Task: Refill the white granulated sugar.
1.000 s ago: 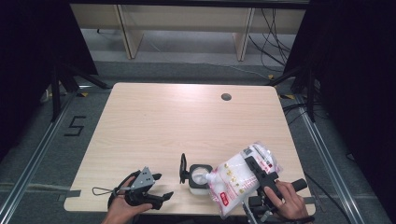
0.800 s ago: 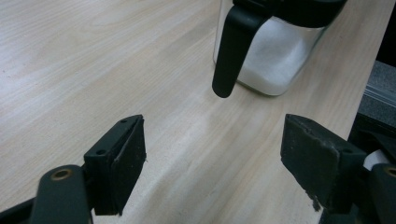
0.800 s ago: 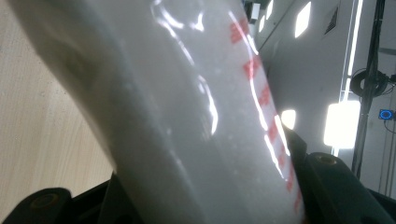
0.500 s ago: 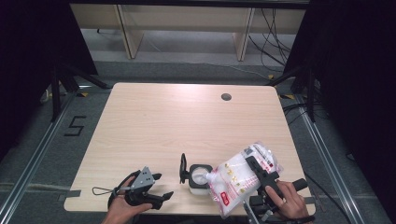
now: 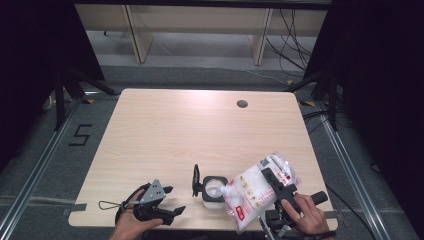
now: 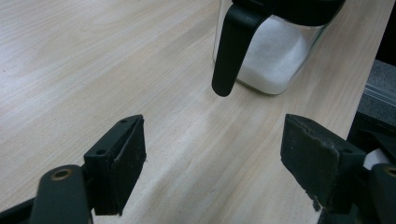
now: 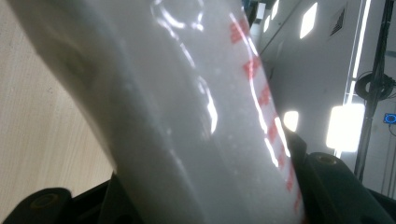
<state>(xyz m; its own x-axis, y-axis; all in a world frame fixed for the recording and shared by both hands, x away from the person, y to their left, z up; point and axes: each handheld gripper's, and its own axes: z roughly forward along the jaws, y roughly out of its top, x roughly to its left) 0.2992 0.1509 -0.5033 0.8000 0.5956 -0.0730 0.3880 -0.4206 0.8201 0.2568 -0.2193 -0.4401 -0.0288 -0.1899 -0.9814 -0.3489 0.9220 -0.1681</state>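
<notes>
The right hand-held gripper (image 5: pixel 274 187) clamped a tilted bag (image 5: pixel 257 187) of white grains near the desk's (image 5: pixel 200 130) front edge, its spout end over the open glass jar (image 5: pixel 213 188). The left hand-held gripper (image 5: pixel 170 200) rested near the front left corner, jaws open and empty, pointing toward the jar's black handle (image 6: pixel 232 46).

The left tool (image 5: pixel 167 200), black with a grey three-cornered plate, lies low in the left hand (image 5: pixel 131 224), its jaws spread wide with nothing between them. The right tool (image 5: pixel 272 186), gripped by the right hand (image 5: pixel 306 216), tilts upward, its jaws apparently clamped on a bulging white plastic pouch (image 5: pixel 255 187).
</notes>
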